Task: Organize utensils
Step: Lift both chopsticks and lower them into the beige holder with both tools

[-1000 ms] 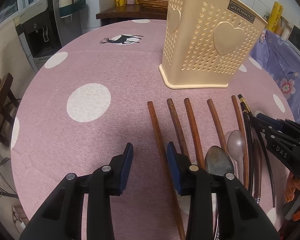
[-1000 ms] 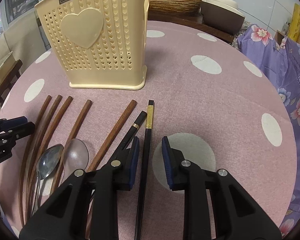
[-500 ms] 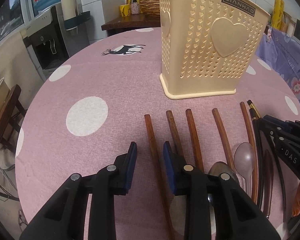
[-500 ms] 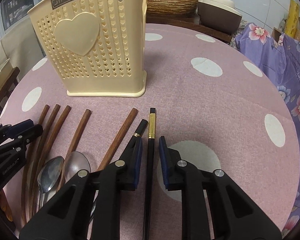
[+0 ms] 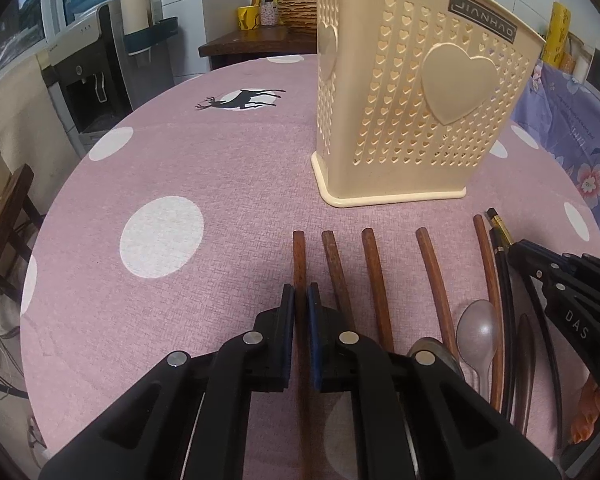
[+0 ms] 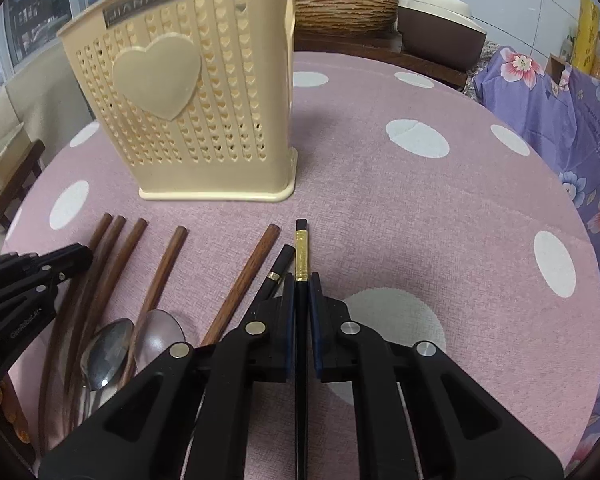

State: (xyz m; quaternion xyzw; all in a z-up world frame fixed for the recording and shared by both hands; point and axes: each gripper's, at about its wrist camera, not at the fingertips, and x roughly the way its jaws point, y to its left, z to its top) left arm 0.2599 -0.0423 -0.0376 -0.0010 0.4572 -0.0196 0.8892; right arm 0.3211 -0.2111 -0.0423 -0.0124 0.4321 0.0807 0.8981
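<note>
A cream perforated utensil holder (image 5: 416,108) stands on the pink dotted tablecloth (image 5: 204,168); it also shows in the right wrist view (image 6: 196,120). Before it lie several brown wooden chopsticks, black chopsticks and two spoons (image 5: 478,330). My left gripper (image 5: 300,300) is shut on the leftmost brown chopstick (image 5: 299,256). My right gripper (image 6: 301,294) is shut on a black chopstick with a gold band (image 6: 301,256). Both chopsticks still lie along the cloth.
A second black chopstick (image 6: 278,268) lies just left of the right gripper. A water dispenser (image 5: 92,80) stands off the table's left. A wooden sideboard with a woven basket (image 6: 344,14) is behind. Purple floral fabric (image 6: 560,120) lies at the right.
Both grippers moved forward and closed: the left one onto the leftmost brown chopstick, the right one onto the gold-banded black chopstick.
</note>
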